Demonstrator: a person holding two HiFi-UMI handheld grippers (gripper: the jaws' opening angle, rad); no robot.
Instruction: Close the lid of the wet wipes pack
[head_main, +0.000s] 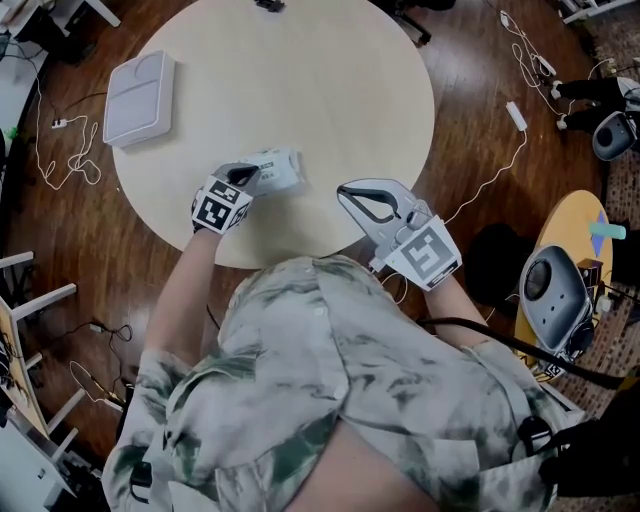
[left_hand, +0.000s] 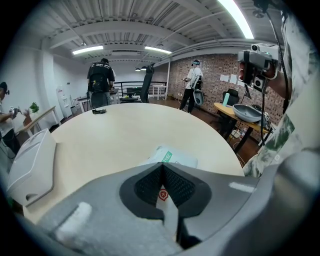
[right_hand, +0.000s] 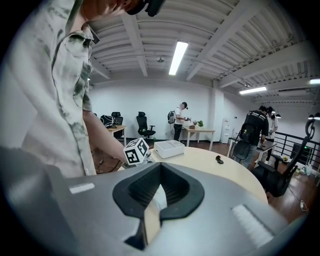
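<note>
White soft-plastic wet wipes pack with green print (head_main: 280, 169): lies flat near the front edge of the round pale wooden table (head_main: 310, 80), long axis running left to right.
Left gripper (head_main: 245, 178): jaws pressed together, gripping nothing, tips over the pack's left end.
Right gripper (head_main: 345, 190): jaws together, empty, apart to the pack's right.

1. The head view looks from high up, almost straight down, at the round worktop (head_main: 320, 90).
2. The left tool view rides low on the left tool (left_hand: 162, 167), close to the worktop, and looks across it toward the far room.
3. The right tool view rides on the right tool (right_hand: 160, 167) and looks across the worktop from the person's right side.
4. All three views share the worktop and the white box (head_main: 140, 97).
</note>
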